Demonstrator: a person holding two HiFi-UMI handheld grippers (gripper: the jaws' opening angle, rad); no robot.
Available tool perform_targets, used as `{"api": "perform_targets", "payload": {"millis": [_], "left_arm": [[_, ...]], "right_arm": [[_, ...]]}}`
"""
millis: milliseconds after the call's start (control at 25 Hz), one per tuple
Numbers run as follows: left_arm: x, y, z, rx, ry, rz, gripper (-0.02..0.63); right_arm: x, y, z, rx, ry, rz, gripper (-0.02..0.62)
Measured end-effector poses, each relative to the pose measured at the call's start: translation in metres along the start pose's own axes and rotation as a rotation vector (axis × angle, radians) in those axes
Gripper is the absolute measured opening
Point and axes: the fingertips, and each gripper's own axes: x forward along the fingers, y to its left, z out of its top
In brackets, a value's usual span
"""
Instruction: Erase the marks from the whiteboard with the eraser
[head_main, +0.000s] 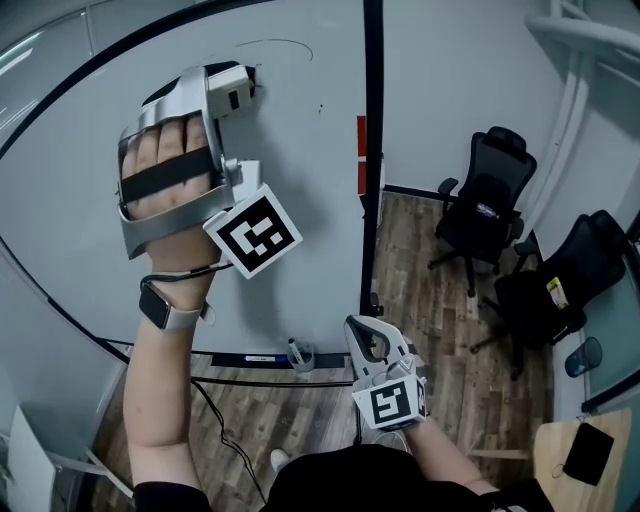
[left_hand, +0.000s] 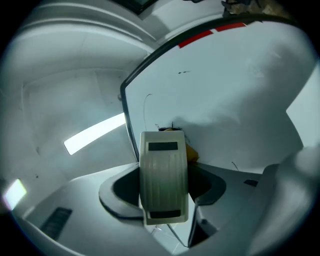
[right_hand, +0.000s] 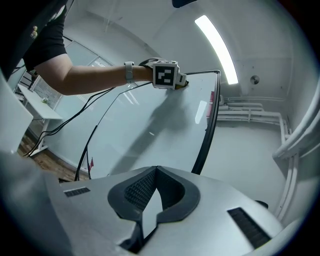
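— Where's the eraser (left_hand: 163, 182)?
— Clamped in the left gripper's (head_main: 236, 86) jaws, its end against the whiteboard (head_main: 300, 170), near a thin curved mark (head_main: 276, 42).
— The right gripper (right_hand: 154, 172)?
— Jaws closed tip to tip, holding nothing.

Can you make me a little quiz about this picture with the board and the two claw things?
1. True or false: the left claw is shut on the eraser.
2. Pick one. The right claw is: A) shut on a pen, B) shut and empty, C) wide open.
3. Fill in: the eraser's far end meets the ____.
Key: 1 true; 2 B; 3 whiteboard.
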Motion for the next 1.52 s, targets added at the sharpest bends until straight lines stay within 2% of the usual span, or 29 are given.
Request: {"api": "perform_targets", "payload": {"millis": [80, 160, 520, 720, 840, 920, 1120, 1320, 1520], "left_arm": [[-0.01, -0.013, 0.002, 0.036, -0.006, 0.005, 0.258], [-0.02, -0.028, 0.0, 0.036, -0.014, -0.022, 0.258], [-0.057, -0.106, -0.023, -0.007, -0.026, -0.207, 0.258], [-0.08, -0.158, -0.041, -0.112, -0.026, -0.338, 0.258], [-0.096, -0.185, -0.058, -0.219, -0.034, -0.402, 0.259], [-0.111, -0.212, -0.076, -0.283, -0.013, -0.472, 0.262], [-0.153, -0.269, -0.112, -0.371, 0.035, -0.608, 0.264], [-0.198, -0.308, -0.151, -0.544, 0.097, -0.727, 0.264], [-0.245, -0.335, -0.191, -0.68, 0.146, -0.827, 0.264]], "right_arm": [[0.001, 0.001, -0.002, 0.003, 0.005, 0.001, 0.026], [0.002, 0.004, -0.004, 0.004, 0.007, 0.006, 0.027], [0.01, 0.031, -0.007, 0.007, 0.016, 0.061, 0.026], [0.019, 0.048, -0.003, 0.01, 0.02, 0.091, 0.027], [0.029, 0.067, 0.002, 0.019, 0.014, 0.116, 0.028], [0.036, 0.083, 0.003, 0.032, 0.025, 0.134, 0.028], [0.054, 0.117, 0.008, 0.047, 0.02, 0.182, 0.027], [0.075, 0.154, 0.015, 0.062, 0.011, 0.235, 0.027], [0.092, 0.192, 0.027, 0.114, -0.018, 0.299, 0.028]]}}
